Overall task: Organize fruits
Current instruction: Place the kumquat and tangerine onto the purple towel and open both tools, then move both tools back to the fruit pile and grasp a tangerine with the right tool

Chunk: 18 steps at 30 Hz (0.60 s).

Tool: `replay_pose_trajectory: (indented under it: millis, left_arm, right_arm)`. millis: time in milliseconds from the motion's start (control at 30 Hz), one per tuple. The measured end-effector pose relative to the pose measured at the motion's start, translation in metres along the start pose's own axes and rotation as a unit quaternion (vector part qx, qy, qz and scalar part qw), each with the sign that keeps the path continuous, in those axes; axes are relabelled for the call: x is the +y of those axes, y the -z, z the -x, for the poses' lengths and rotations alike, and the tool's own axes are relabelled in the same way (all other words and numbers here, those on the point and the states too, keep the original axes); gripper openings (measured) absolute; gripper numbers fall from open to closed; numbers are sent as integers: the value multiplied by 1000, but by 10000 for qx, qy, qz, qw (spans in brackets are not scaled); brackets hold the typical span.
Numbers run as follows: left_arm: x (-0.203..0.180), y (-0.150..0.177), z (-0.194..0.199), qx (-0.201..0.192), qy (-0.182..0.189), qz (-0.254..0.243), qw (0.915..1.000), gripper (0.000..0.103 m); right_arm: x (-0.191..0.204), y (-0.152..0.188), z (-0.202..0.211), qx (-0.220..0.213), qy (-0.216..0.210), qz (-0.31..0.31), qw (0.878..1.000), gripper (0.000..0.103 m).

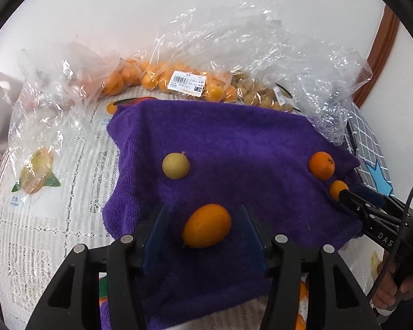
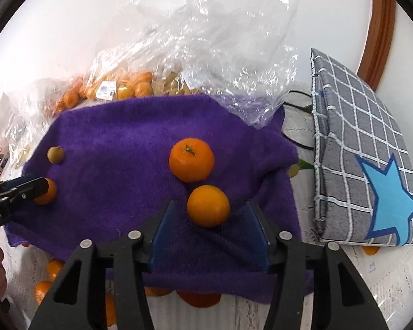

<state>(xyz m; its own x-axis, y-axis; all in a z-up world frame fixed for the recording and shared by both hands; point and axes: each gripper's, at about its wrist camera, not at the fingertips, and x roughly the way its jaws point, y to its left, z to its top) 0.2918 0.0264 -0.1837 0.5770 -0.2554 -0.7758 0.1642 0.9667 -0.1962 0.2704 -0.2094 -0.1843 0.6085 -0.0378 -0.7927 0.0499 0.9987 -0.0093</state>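
On a purple towel [image 1: 234, 143], the left gripper [image 1: 206, 228] is spread wide around an oval orange fruit [image 1: 207, 225] whose long axis tilts toward 2 o'clock. The right gripper [image 2: 209, 220], also spread, has a round orange [image 2: 208, 205] between its fingertips, slightly left of centre.

Each tool is matte black with translucent blue fingers [image 1: 157, 236] and round silver screws on its linkage arms. At the right edge of the left wrist view, the right tool [image 1: 344, 195] carries white lettering "DAS", a black cable, and a bare-skinned hand [image 1: 391, 283] gripping its handle.
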Motion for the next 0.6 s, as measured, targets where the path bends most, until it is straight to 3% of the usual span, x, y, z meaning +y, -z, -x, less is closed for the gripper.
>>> replay_pose_trajectory:
  millis: [133, 500, 600]
  left_arm:
    - [1, 2, 16, -119, 63, 10, 9999, 58]
    - [12, 17, 56, -295, -155, 118, 9994, 64]
    - [19, 23, 65, -282, -226, 176, 9992, 64]
  right_arm:
    - [1, 0, 18, -108, -16, 6, 9999, 62]
    - [14, 13, 60, -465, 229, 204, 9984, 62]
    - [14, 19, 66, -436, 124, 111, 9989, 62]
